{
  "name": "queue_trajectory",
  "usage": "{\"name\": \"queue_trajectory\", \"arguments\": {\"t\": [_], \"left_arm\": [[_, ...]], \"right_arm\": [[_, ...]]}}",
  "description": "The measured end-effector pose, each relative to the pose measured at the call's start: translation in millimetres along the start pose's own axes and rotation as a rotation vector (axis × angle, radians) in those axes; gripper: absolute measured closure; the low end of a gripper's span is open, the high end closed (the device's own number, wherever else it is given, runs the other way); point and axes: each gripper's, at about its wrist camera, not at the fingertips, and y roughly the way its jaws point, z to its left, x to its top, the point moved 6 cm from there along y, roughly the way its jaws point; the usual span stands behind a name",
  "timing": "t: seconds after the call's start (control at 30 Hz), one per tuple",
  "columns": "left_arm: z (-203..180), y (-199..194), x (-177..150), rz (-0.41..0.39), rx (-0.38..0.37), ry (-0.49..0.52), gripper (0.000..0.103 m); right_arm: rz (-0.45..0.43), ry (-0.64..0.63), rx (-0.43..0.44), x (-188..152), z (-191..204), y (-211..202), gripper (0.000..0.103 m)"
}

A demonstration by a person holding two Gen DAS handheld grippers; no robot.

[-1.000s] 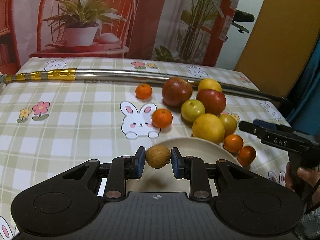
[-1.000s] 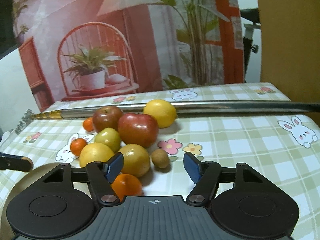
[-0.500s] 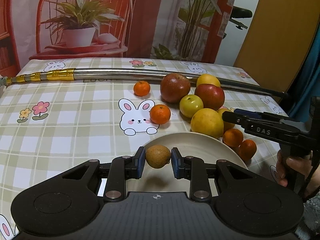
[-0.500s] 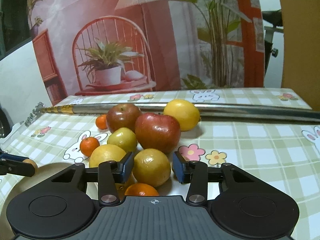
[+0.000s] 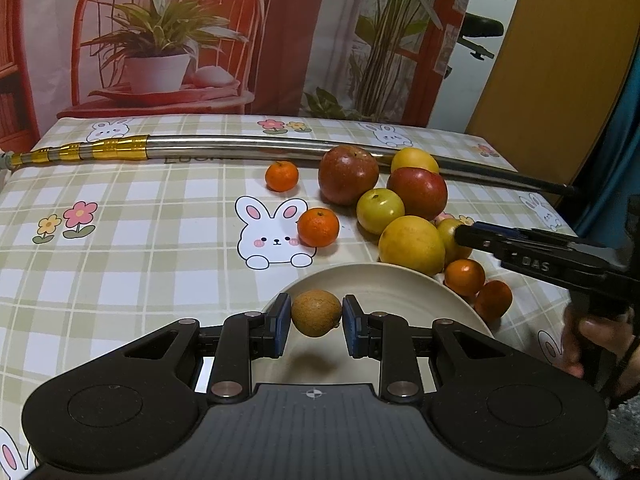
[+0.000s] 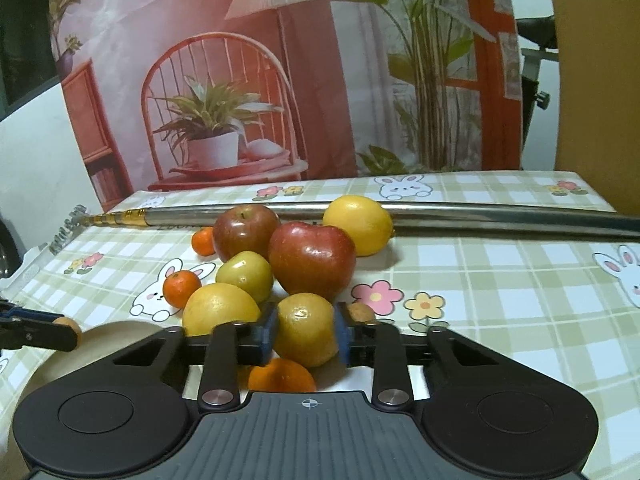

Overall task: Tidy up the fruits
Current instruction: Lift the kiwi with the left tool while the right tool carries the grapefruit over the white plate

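A table [image 5: 120, 264] is being covered by a checked rabbit-print cloth [image 5: 100, 216]. Along its far edge a metal pole [image 5: 240, 150] is lying; fruit [image 5: 348, 174] and a plate [image 5: 384, 280] are being carried nearer.

The left gripper [image 5: 316, 320] hangs level and low, its blue pads closed against the sides of a small brown fruit [image 5: 316, 313]. The right gripper [image 6: 306, 336] reaches in from the other side, pads pressed on a yellow fruit [image 6: 306, 334]. A hand [image 5: 588, 336] grips its handle.
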Motion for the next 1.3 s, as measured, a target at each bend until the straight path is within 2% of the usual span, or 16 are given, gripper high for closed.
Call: {"name": "queue_trajectory", "arguments": {"t": [0.03,0.1,0.17,0.4,0.6,0.73,0.77,0.8,1.03,1.3], "left_arm": [[-0.2,0.2,-0.2,0.0,-0.001,-0.001,0.074],[-0.7,0.9,-0.7,0.001,-0.005,-0.003,0.074],[-1.2,1.2,-1.1,0.002,-0.007,-0.002,0.074],[0.7,-1.7,-2.4,0.003,-0.01,-0.002,0.074],[0.2,-1.3,-1.9,0.002,-0.011,0.001,0.074],[0.5,-0.6,-1.7,0.005,-0.012,0.005,0.074],[0.5,-0.4,-1.8,0.006,-0.012,0.006,0.074],[0.6,-0.1,-1.6,0.008,-0.012,0.006,0.074],[-2.0,-0.1,-1.6,0.014,-0.013,0.017,0.074],[-3.3,-2.8,-3.4,0.021,-0.008,0.028,0.074]], "right_arm": [[0.003,0.004,-0.002,-0.4,-1.0,-2.8,0.081],[0.023,0.011,-0.008,-1.4,-4.5,-3.5,0.073],[0.024,0.015,-0.01,-1.1,-6.8,-2.4,0.07],[0.051,-0.026,0.026,-0.1,3.4,15.6,0.064],[0.042,0.035,0.052,2.2,-6.1,27.8,0.053],[0.058,0.122,0.098,1.0,-15.0,31.3,0.055],[0.058,0.131,0.109,0.5,-15.3,31.3,0.06],[0.057,0.134,0.117,0.1,-14.5,30.9,0.06],[0.048,0.14,0.087,0.1,-12.8,26.4,0.061],[0.002,0.115,0.059,6.2,-5.4,1.2,0.061]]}}
